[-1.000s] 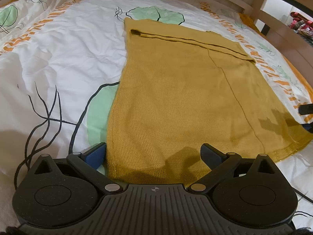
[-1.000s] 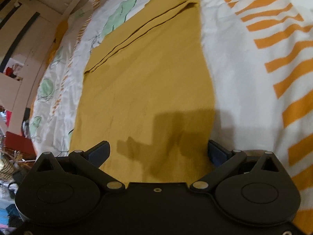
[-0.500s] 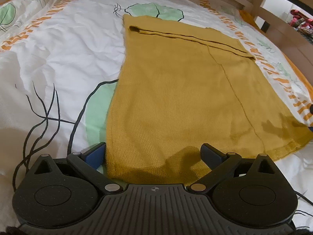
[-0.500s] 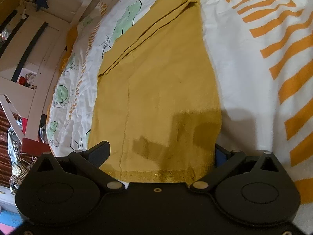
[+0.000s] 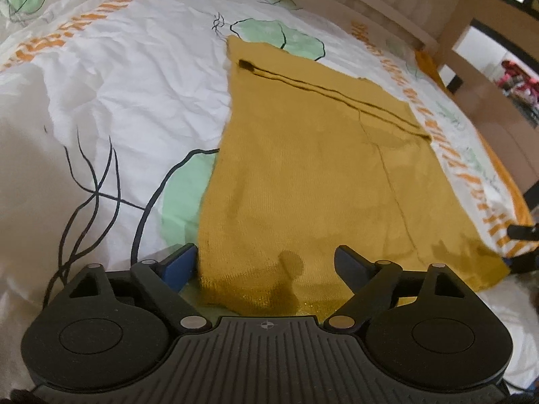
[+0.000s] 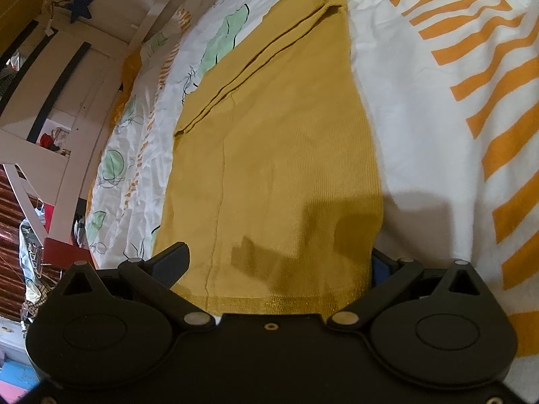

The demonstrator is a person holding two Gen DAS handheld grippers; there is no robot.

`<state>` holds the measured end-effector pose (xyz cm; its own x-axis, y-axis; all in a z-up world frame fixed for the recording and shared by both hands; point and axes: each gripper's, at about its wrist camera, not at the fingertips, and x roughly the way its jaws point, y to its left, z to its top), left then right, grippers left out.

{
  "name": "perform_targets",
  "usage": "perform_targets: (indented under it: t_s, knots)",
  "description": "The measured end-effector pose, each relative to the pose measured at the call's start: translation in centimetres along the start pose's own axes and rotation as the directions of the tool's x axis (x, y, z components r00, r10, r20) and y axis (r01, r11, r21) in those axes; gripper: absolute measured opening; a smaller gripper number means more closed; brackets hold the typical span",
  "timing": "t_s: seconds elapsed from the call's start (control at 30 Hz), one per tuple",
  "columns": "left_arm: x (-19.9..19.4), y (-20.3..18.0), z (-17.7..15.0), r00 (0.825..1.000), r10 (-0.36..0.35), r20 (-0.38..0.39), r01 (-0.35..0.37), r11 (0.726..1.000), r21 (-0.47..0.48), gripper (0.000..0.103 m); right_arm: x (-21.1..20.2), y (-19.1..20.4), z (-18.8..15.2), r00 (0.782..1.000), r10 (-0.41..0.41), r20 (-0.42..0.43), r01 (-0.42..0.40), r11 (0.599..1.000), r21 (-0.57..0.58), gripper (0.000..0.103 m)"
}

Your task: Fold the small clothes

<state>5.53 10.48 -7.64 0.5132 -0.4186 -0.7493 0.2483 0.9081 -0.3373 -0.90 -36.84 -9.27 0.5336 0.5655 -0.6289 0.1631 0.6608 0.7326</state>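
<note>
A mustard knit garment (image 5: pixel 320 175) lies flat on the bed, its sleeves folded across the far end. My left gripper (image 5: pixel 266 262) is open, its jaws straddling the garment's near left hem corner. In the right wrist view the same garment (image 6: pixel 279 155) stretches away, and my right gripper (image 6: pixel 276 262) is open over the near right hem corner; its right finger is partly hidden under the cloth edge. The right gripper's tip (image 5: pixel 522 232) shows at the far right of the left wrist view.
The bed cover (image 5: pixel 118 101) is white with green leaves, black lines and orange stripes (image 6: pixel 488 77). A wooden bed frame (image 5: pixel 404 17) runs along the far side. White furniture and clutter (image 6: pixel 43 155) stand beside the bed.
Both grippers have drawn back toward the near hem. The hem edge, hidden under the right gripper a second ago, now shows between its fingers. Both stayed open.
</note>
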Motion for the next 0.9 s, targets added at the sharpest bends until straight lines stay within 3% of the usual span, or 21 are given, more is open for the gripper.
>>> perform_targets:
  t_s: [0.33,0.47,0.67,0.9]
  knots:
    - [-1.1,0.6,1.0,0.998,0.009,-0.061,-0.01,1.0,-0.015,0.074,0.0,0.0,0.0,1.0,-0.004,-0.004,0.004,1.0,-0.005,0.102]
    - [-1.1,1.9,1.4,0.997,0.024,-0.073,-0.029,0.997,-0.07,0.055,0.0,-0.1,0.0,1.0,-0.007,-0.005,0.006,1.0,-0.01,0.102]
    - [-1.0,3.1,1.7,0.996,0.043,-0.081,-0.054,0.989,-0.139,0.036,0.1,-0.1,0.0,1.0,-0.001,0.001,0.001,1.0,-0.002,0.102]
    - [1.0,2.2,2.2,0.987,0.037,-0.157,-0.046,0.997,-0.058,0.036,0.4,0.0,0.0,1.0,-0.012,-0.003,0.012,1.0,0.005,0.102]
